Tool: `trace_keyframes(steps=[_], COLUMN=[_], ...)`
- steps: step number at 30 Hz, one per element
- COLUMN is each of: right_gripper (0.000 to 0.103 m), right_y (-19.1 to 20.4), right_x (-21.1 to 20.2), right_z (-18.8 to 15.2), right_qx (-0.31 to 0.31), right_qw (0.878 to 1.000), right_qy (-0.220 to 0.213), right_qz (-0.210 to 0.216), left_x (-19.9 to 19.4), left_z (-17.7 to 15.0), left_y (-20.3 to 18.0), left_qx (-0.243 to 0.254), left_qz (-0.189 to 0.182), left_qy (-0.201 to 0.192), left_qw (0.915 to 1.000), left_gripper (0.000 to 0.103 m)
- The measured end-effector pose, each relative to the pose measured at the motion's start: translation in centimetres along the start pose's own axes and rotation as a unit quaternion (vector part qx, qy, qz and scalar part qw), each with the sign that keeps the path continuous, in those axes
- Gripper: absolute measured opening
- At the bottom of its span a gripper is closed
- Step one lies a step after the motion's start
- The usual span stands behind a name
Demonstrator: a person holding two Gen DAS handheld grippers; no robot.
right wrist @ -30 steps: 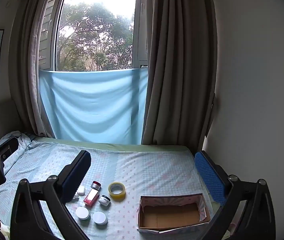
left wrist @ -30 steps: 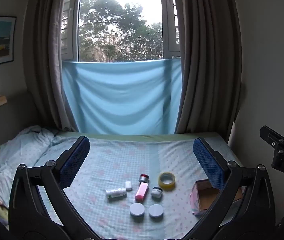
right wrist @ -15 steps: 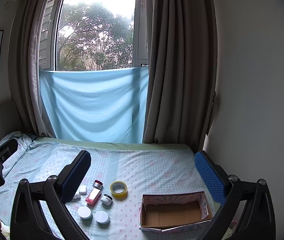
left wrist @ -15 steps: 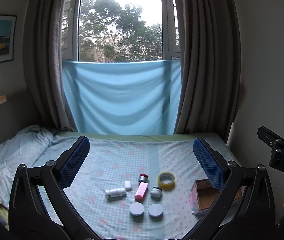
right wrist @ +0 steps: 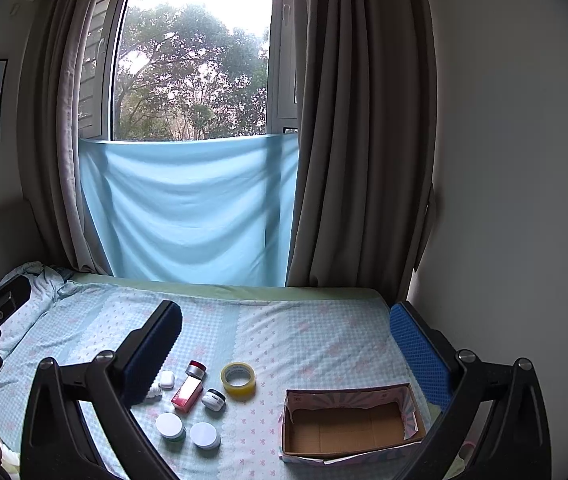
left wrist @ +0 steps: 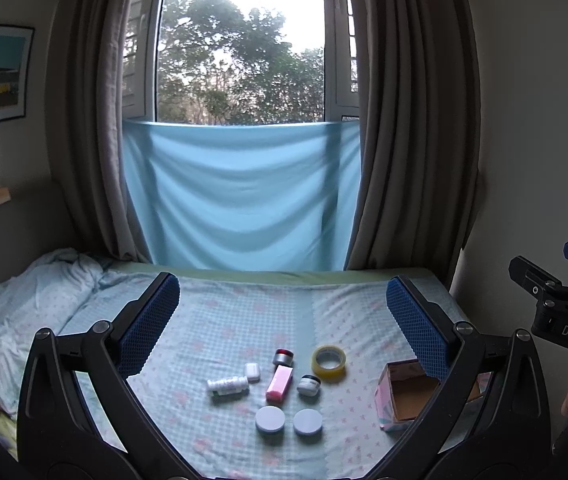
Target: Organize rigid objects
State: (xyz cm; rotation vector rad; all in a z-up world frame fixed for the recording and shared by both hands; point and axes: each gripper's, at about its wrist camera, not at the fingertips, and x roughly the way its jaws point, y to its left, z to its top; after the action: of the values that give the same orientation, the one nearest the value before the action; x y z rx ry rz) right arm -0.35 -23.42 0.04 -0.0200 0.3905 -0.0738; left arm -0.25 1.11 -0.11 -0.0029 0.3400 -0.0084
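Both grippers hover spread and empty above the bed, scarcely changed from a second ago.

The left gripper (left wrist: 282, 316) and right gripper (right wrist: 286, 344) have each tilted up a touch, so the items sit slightly higher in view. Jars (left wrist: 270, 419), tape (left wrist: 328, 357), a pink box (left wrist: 280, 382) and a bottle (left wrist: 226, 385) cluster at 6 o'clock on the bed (left wrist: 244, 320); the carton (right wrist: 348, 420) lies open at 4 o'clock near the bed's right edge, with bare sheet between.
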Motion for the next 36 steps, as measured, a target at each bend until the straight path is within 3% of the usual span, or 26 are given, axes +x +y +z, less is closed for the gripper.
trace_keyframes(steps=[36], right_gripper=[0.103], right_y=[1.5], right_x=[-1.0], right_z=[-0.8], right_qx=[0.001], right_qw=[1.0], right_qy=[0.002], right_qz=[0.002], left_x=[-0.1], left_z=[-0.3], left_y=[-0.1], left_qx=[0.002], left_qz=[0.001], left_qy=[0.013], left_qw=[0.9999], left_gripper=[0.103])
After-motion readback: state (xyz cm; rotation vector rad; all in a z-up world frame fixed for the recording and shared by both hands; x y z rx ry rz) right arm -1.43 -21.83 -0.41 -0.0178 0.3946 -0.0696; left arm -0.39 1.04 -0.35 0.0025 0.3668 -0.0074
